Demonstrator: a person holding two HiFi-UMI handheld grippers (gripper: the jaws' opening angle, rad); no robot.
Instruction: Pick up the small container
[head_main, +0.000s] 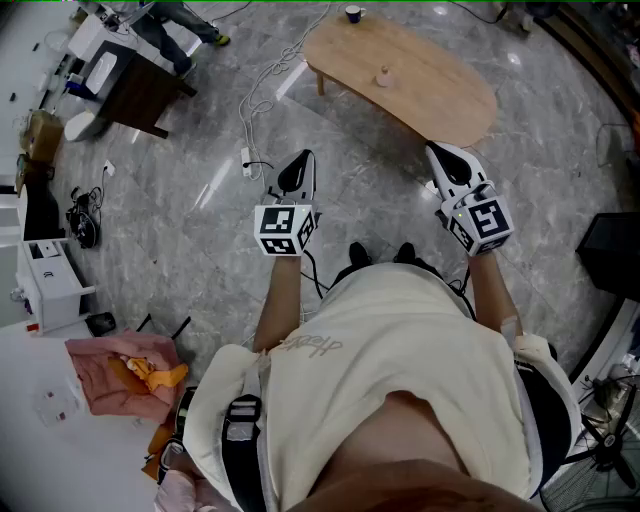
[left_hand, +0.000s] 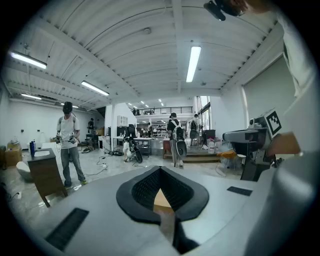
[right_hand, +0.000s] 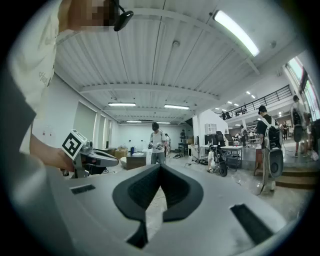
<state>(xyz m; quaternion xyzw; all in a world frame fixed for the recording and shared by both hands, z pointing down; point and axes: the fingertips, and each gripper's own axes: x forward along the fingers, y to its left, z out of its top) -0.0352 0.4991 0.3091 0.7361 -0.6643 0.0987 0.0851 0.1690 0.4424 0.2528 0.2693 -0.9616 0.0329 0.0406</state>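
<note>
Head view: small container (head_main: 383, 75) on the table (head_main: 440, 95), contents unreadable; your left gripper (head_main: 302, 160) and right gripper (head_main: 438, 152) are both closed, empty.

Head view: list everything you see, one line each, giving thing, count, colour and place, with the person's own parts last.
table: one, light wood, top centre
small container: one, pale, on the table's middle
cup: one, dark, on the table's far end
cable: one, white, on the floor left of the table
cabinet: one, dark brown, top left
cloth: one, pink, bottom left
left gripper: one, white and black, shut, empty
right gripper: one, white and black, shut, empty
</note>
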